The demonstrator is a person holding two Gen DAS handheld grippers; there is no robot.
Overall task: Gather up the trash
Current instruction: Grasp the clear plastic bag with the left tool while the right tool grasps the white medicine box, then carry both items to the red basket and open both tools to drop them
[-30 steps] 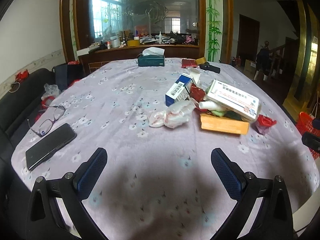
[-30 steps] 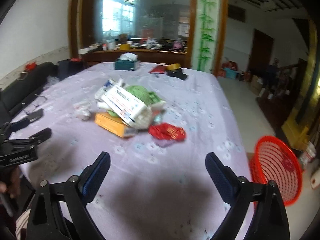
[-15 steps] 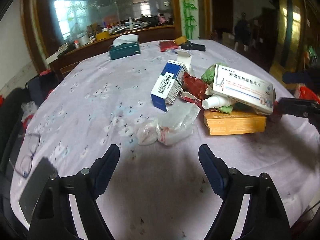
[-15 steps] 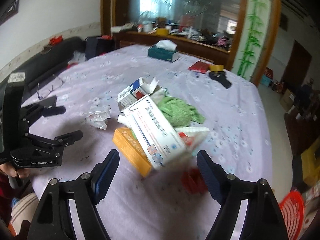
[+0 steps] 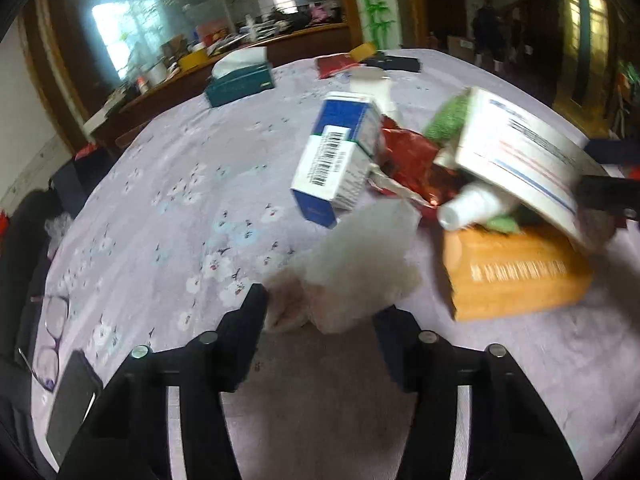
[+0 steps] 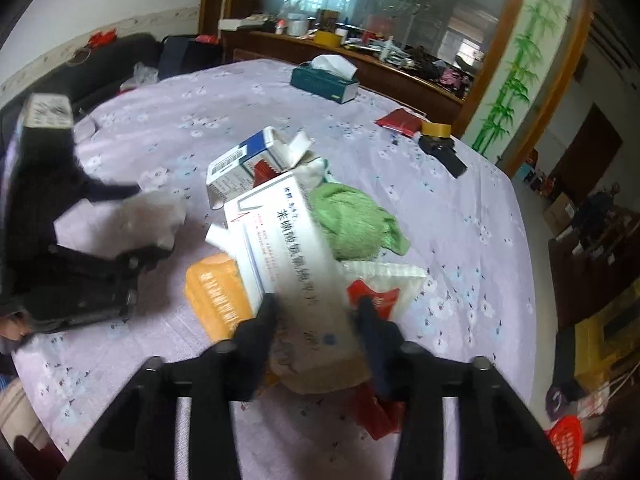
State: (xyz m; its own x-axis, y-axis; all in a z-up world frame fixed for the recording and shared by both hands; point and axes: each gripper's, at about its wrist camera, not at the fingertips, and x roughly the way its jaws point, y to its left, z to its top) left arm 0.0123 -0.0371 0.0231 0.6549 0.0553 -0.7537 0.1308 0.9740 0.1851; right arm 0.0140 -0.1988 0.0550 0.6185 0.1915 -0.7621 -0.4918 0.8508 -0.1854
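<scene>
Left hand-held gripper (image 5: 320, 312), jaws just closing, pinches the crumpled clear plastic bag (image 5: 360, 264) on the table (image 5: 168, 208). Right hand-held gripper (image 6: 316, 312), also just closing, clamps the white medicine box (image 6: 296, 248), tilted over the orange box (image 6: 216, 296); trash pile mid-table.

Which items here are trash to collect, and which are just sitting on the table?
Trash:
- crumpled clear bag, in left claw
- white medicine box, in right claw
- orange box
- blue-white box
- red wrapper
- white bottle

Lying about:
- tissue box
- glasses
- phone
- tape roll
</scene>
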